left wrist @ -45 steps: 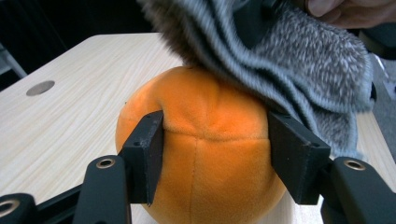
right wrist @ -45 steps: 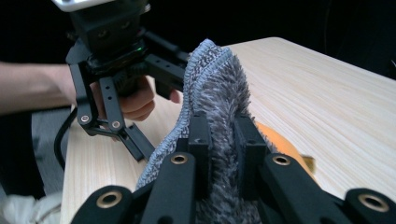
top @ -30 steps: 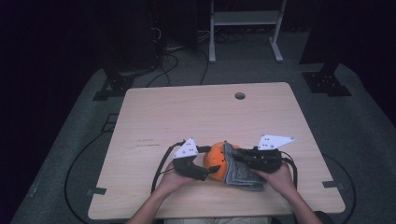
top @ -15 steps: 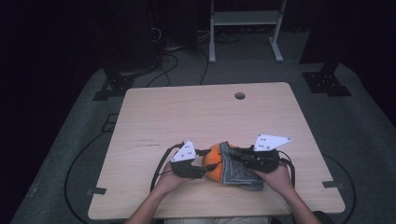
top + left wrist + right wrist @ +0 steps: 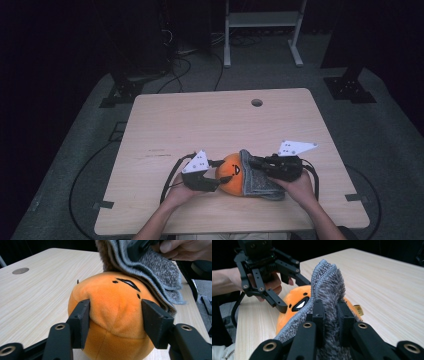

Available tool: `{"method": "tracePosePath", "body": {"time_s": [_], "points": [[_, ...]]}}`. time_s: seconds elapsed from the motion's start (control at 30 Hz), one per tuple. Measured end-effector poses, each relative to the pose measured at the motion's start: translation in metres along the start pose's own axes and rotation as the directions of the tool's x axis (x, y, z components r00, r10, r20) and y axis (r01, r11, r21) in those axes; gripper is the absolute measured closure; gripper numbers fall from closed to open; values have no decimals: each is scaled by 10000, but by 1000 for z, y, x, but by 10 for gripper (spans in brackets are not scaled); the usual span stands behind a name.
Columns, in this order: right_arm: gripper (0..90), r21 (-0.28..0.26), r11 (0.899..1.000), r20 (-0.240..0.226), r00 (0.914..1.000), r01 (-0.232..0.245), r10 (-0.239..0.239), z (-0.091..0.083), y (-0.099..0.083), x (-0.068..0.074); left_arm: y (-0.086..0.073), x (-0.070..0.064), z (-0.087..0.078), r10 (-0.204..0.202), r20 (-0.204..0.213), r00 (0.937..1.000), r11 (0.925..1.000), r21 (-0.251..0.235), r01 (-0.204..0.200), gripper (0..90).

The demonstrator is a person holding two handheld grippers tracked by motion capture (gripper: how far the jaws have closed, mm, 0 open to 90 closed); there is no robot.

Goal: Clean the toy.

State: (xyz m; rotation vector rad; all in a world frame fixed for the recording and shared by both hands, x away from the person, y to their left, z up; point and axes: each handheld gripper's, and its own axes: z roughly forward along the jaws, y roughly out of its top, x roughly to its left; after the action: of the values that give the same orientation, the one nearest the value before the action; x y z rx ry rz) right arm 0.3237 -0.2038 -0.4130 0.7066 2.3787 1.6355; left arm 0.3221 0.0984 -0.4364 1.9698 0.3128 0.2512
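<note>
Near the counter's front edge, the left tool clamped the orange plush while the right tool pinched the grey sock's cuff; the sock covered roughly half, with more pulling likely left.

black gripper jaws, brass-ringed screws, grey plates

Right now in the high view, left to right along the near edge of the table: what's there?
left hand → left gripper → orange plush ball → grey knit hat → right gripper body → right hand
</note>
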Motion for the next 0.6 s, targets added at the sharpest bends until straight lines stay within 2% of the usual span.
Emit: {"method": "tracePosePath", "body": {"time_s": [0.1,0.13,0.17,0.2,0.23,0.3,0.33,0.4,0.43,0.47,0.5,0.53,0.6], "points": [[791,295,9995,-225,9997,-97,104,6,-2,0,0,0,0,-59,-38,10000,9999,122,60,306],[790,420,9991,-471,9988,-106,126,10,-7,4,2,2,2,-299,-15,9996,9987,412,300,231],[790,473,9989,-502,9987,-40,64,11,-9,6,3,3,4,-527,17,9986,9970,577,525,168],[791,525,9986,-658,9978,-37,72,12,-11,9,3,4,6,-821,204,9964,9943,703,805,110],[791,566,9984,-841,9964,-54,102,11,-13,11,3,4,7,-1063,453,9933,9920,729,1028,86],[791,572,9981,-881,9960,210,-159,10,-15,19,3,4,9,-1180,569,9914,9910,699,1140,73],[791,597,9979,-941,9954,237,-181,9,-16,21,3,4,11,-1399,783,9871,9880,767,1339,65],[791,603,9978,-1054,9942,280,-216,8,-17,25,2,4,12,-1693,939,9811,9838,765,1624,69],[791,602,9977,-1081,9939,298,-231,7,-17,26,1,4,11,-1575,925,9832,9861,683,1515,134],[790,608,9976,-1075,9939,322,-255,6,-17,26,1,3,10,-1284,816,9884,9905,607,1236,204],[791,560,9980,-1110,9936,288,-225,5,-16,24,1,3,10,-1284,816,9884,9905,607,1236,265],[791,463,9988,-1171,9931,166,-111,3,-14,22,2,1,7,-994,667,9928,9945,387,970,312],[791,57,9999,-954,9954,95,-89,-3,-9,18,4,-1,6,-590,639,9962,9981,207,578,363]]}}
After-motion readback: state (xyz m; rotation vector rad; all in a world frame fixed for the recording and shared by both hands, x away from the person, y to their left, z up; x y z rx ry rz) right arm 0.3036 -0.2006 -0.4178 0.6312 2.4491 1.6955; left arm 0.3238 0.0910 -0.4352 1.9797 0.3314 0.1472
